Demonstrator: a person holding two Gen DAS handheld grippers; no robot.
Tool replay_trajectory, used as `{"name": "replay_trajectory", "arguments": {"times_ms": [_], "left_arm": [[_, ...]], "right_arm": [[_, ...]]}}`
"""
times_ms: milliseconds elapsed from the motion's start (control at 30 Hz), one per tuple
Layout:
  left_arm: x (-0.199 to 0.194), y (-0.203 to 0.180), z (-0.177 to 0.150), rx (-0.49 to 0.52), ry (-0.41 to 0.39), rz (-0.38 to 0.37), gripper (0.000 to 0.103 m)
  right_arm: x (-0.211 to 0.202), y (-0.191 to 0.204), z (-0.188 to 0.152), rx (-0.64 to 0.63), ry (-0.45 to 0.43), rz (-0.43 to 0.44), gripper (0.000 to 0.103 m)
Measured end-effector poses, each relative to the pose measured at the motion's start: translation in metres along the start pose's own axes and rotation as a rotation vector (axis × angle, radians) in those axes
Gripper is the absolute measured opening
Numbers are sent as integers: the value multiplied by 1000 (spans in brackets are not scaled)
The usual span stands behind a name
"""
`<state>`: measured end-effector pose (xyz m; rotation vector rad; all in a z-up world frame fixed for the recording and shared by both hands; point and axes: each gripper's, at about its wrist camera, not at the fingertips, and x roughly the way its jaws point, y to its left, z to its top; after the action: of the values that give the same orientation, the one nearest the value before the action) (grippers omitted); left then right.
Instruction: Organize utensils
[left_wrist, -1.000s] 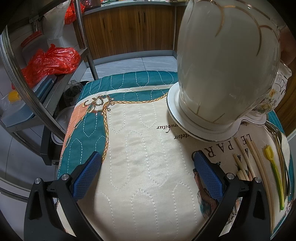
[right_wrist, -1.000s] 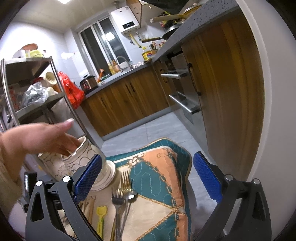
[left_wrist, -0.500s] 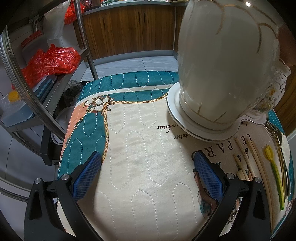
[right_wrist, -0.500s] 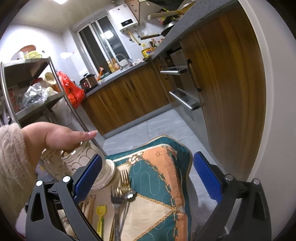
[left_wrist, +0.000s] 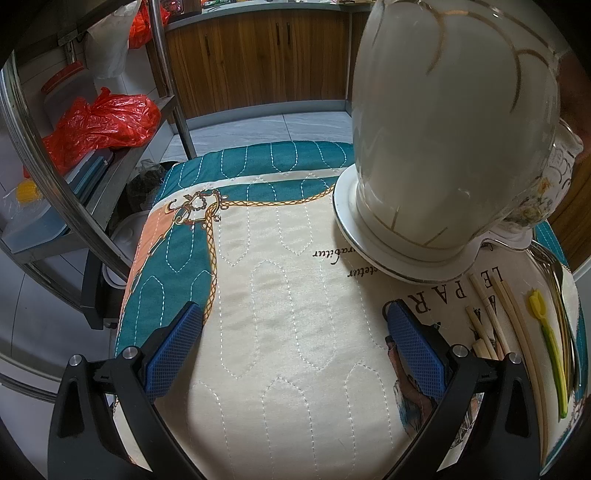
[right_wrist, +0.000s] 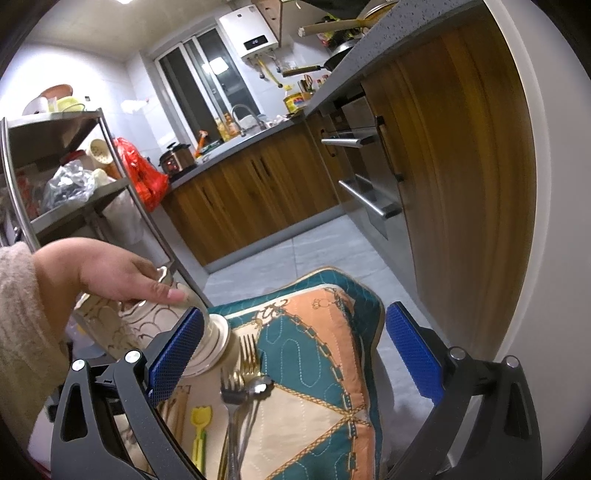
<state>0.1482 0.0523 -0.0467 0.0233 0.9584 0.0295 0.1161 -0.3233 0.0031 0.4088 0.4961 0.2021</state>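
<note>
Kitchen, quilted mat (left_wrist: 295, 314) underfoot. Left gripper (left_wrist: 295, 350) and right gripper (right_wrist: 295, 354) both wide open, empty. Bare hand (right_wrist: 110, 273) steadies holder (left_wrist: 443, 129) ahead. Chopsticks (left_wrist: 513, 317), forks (right_wrist: 236, 398), yellow pick (right_wrist: 201, 413) lie loose beside right gripper's left finger. Nothing sorted yet.

Home kitchen. Wood-fronted cabinets (right_wrist: 258, 192) under grey countertop (right_wrist: 373, 48), sink tap (right_wrist: 242, 110) by window, wall water heater (right_wrist: 251, 38) top centre, rice cooker (right_wrist: 175, 160), frying pan (right_wrist: 325, 64), steel rack (right_wrist: 66, 177) at left.

Quilted cloth (left_wrist: 295, 295) reads "LE PAR"; water heater (right_wrist: 255, 40) display "20".
</note>
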Motion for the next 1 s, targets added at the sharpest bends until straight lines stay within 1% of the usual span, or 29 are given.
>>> {"name": "replay_trajectory", "arguments": {"times_ms": [267, 400, 667, 900, 1000], "left_arm": [[0, 0, 1, 0, 0, 0, 99], [0, 0, 0, 0, 0, 0, 99], [0, 1, 0, 0, 0, 0, 99], [0, 1, 0, 0, 0, 0, 99], [0, 1, 0, 0, 0, 0, 99]], "right_arm": [[0, 0, -1, -13, -8, -16, 98], [-5, -3, 1, -6, -27, -27, 98], [-27, -19, 7, 53, -155, -86, 98], [-16, -16, 5, 33, -119, -90, 98], [-13, -14, 3, 24, -97, -77, 98]]}}
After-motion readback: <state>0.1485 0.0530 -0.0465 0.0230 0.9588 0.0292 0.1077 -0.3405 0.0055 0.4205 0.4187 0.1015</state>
